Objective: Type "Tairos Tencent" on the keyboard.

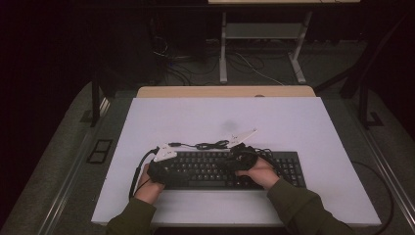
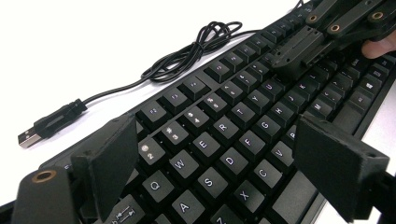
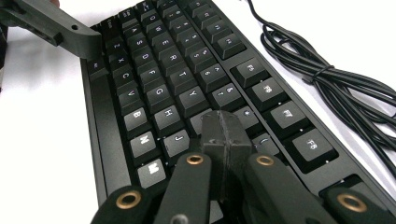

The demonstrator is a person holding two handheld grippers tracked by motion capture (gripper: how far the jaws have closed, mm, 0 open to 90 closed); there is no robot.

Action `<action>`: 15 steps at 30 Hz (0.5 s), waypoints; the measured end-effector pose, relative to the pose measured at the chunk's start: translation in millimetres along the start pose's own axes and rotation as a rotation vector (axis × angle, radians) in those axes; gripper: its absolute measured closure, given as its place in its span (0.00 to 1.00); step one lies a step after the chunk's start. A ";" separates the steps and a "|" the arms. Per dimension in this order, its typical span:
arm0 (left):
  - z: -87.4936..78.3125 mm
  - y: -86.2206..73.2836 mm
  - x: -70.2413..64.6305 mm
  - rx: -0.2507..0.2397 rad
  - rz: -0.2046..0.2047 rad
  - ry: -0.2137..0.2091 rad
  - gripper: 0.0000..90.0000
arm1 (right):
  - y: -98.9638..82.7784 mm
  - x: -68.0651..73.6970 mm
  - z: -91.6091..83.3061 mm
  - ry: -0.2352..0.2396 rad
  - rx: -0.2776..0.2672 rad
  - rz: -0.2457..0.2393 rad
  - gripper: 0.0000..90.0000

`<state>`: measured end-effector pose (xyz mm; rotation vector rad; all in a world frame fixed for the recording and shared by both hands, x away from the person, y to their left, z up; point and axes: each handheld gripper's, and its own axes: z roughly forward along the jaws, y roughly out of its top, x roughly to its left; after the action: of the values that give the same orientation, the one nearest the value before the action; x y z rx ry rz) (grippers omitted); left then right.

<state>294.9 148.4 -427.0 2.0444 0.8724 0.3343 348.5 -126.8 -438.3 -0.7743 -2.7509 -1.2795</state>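
Keyboard (image 2: 224,135) letters read under spread left fingers (image 2: 107,158); right fingers (image 3: 224,133) pressed together

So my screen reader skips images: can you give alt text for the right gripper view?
Closed black tongs press down on a black keyboard near the J and K keys. A bundled black cable lies on the white table beside it.

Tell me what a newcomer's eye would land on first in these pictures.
First, the black keyboard lying across the near half of the white table, with a gripper over each end. The right gripper, jaws shut, has its tip down among the middle keys; the left gripper hangs open over the letter keys. Behind the keyboard lies its bundled black cable with a loose USB plug.
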 end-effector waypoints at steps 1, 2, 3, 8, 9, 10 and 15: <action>0.0 0.1 0.0 -0.001 0.001 -0.002 0.15 | 0.3 0.1 -0.1 0.002 0.000 -0.002 1.00; 0.1 0.2 0.2 -0.001 0.002 0.000 0.15 | 0.5 -0.1 -0.2 0.001 -0.002 -0.004 1.00; -0.1 0.3 0.4 0.000 0.001 0.004 0.15 | 0.7 -0.4 -0.7 0.003 -0.003 0.001 1.00; -0.3 0.2 1.0 -0.013 -0.013 0.004 0.15 | 3.8 2.0 -7.6 0.011 -0.039 -0.006 1.00; -0.5 0.3 1.0 -0.014 -0.015 0.008 0.15 | 4.4 2.1 -8.8 0.012 -0.047 -0.003 0.99; -0.8 0.3 0.7 -0.014 -0.015 0.010 0.15 | 4.6 2.5 -9.7 0.010 -0.053 0.001 0.99; -0.7 0.9 0.7 -0.017 -0.020 0.016 0.15 | 5.0 1.8 -13.0 0.008 -0.072 -0.010 0.88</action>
<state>295.5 149.0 -425.9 2.0186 0.8959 0.3459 346.6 -132.6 -425.7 -0.7598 -2.7198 -1.3875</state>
